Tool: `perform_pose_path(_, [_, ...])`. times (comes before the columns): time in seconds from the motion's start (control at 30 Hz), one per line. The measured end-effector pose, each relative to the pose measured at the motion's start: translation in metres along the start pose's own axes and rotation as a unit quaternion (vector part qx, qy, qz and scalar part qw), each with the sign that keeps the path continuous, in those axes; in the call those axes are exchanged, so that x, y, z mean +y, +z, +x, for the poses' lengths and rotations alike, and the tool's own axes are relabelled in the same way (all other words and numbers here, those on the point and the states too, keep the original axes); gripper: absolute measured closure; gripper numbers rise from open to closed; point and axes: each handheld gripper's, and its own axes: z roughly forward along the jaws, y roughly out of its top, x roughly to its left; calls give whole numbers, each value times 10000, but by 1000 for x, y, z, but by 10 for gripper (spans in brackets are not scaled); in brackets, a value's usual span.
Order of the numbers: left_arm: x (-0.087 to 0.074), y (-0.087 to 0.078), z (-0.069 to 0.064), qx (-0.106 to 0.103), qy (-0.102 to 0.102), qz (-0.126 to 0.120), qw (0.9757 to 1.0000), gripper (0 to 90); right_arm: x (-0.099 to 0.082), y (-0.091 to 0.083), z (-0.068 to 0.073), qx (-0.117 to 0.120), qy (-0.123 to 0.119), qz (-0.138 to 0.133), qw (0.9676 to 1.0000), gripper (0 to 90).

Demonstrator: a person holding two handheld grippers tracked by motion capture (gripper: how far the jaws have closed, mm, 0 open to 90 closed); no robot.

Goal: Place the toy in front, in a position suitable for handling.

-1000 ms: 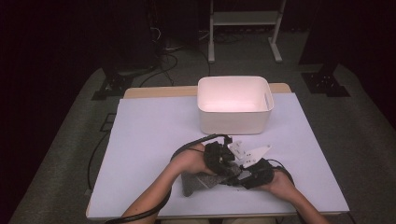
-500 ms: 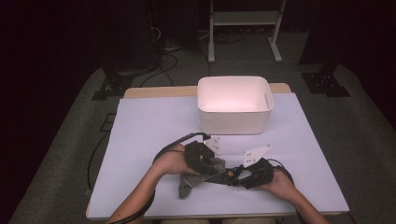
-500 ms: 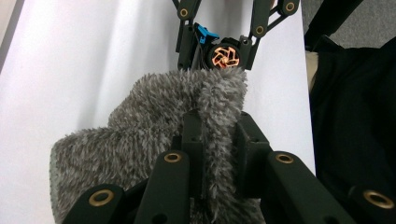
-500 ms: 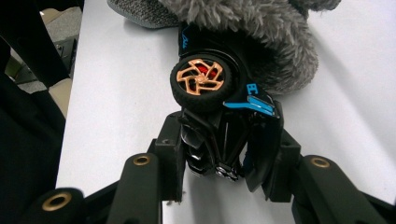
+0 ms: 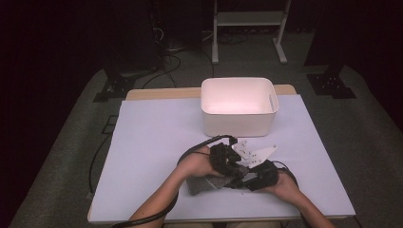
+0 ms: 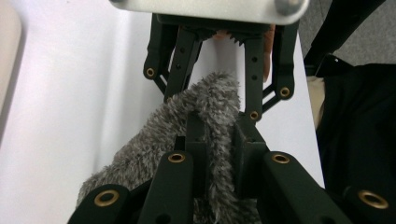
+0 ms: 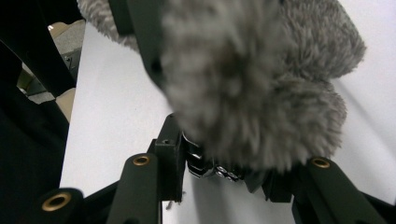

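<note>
A grey fuzzy cloth (image 6: 210,135) lies low at the near middle of the counter (image 5: 157,142), caught between the two claws, which meet over it. The left claw (image 6: 219,135) is clamped on a fold of the fur, its jaws having just drawn a little tighter with the pile bunched between the pads. The right claw (image 7: 233,163), facing it from the other side, is closed on the same cloth (image 7: 261,88), fur spilling over its jaws. A white bin (image 5: 239,121) stands well apart, farther back on the counter.
</note>
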Motion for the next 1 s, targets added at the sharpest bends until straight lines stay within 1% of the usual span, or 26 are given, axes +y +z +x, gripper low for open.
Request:
perform_pose_path(0.07, [-2,0,1,-53,-46,-47,10000,794,0,0,0,-5,-9,-3,10000,569])
perform_pose_path(0.17, [-7,-1,1,-193,-103,-132,9997,788,0,0,2,3,-52,21,10000,570])
perform_pose_path(0.3, [-12,-5,-1,-183,-77,-87,9998,787,1,0,4,-53,-105,56,9999,570])
perform_pose_path(0.4, [-16,-9,-1,-151,-92,-65,9998,786,1,0,4,-47,-92,60,9999,570])
perform_pose_path(0.53, [-25,-17,0,-63,-120,36,9999,784,1,0,3,-45,-104,71,9999,570])
perform_pose_path(0.67, [-35,-24,0,21,-238,104,9997,784,2,0,3,-51,-119,89,9999,571])
perform_pose_path(0.73, [-41,-28,1,69,-279,126,9995,781,3,0,3,-64,-174,136,9997,571])
perform_pose_path(0.9, [-54,-40,1,198,-359,211,9989,781,5,-1,3,-55,-217,255,9994,573])
perform_pose_path(1.0, [-63,-46,1,264,-454,231,9983,780,7,-1,3,-56,-288,326,9990,574])
